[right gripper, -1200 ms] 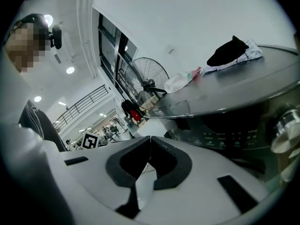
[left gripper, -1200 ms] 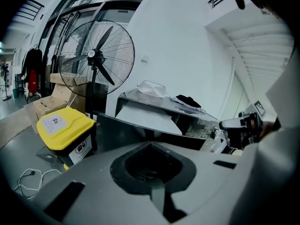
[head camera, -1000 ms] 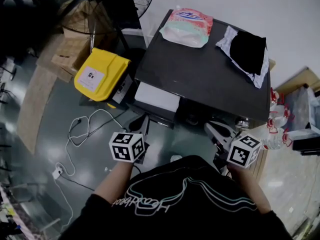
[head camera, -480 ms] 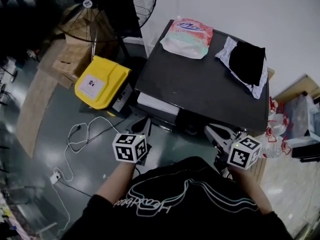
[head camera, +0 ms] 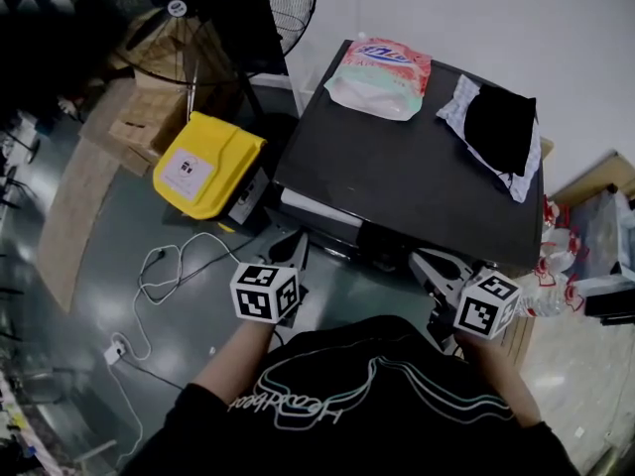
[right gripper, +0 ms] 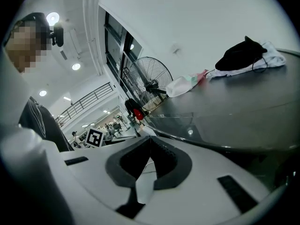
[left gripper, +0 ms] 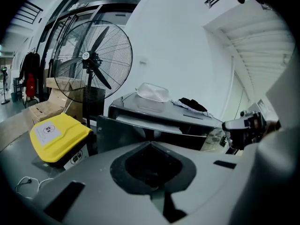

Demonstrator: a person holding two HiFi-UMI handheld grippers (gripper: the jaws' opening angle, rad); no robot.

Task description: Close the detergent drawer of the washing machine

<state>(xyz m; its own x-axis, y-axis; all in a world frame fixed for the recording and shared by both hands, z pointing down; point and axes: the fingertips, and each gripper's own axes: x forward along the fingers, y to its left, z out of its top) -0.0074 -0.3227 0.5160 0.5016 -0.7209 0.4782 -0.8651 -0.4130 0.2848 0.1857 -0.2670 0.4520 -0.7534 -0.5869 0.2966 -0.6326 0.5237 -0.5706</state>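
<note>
1. The washing machine (head camera: 417, 181) stood at 12 o'clock from the person, its dark lid filling the middle of the head view.
2. The detergent drawer (head camera: 319, 209) sat at the machine's front edge, toward 7 o'clock of the lid, showing as a pale strip sticking a little way out.
3. The left gripper (head camera: 295, 249) pointed toward 12 o'clock, its tips just below the drawer; contact could not be made out.
4. In the left gripper view, the left gripper (left gripper: 150, 145) had its 2 jaws pressed together with nothing between them, and the detergent drawer (left gripper: 140, 121) lay beyond at 12 o'clock.
5. The right gripper (head camera: 425, 262) hung near the machine's front at 5 o'clock of the lid.
6. In the right gripper view, the right gripper (right gripper: 149, 138) likewise had its jaws together and empty, below the machine's lid edge (right gripper: 234, 111).
7. On the lid, a pink bag (head camera: 380, 77) lay at 11 o'clock and a black cloth (head camera: 501, 127) at 1 o'clock.
8. A yellow box (head camera: 206, 165) sat on the floor at 9 o'clock of the machine, with a fan (head camera: 248, 8) behind it.
</note>
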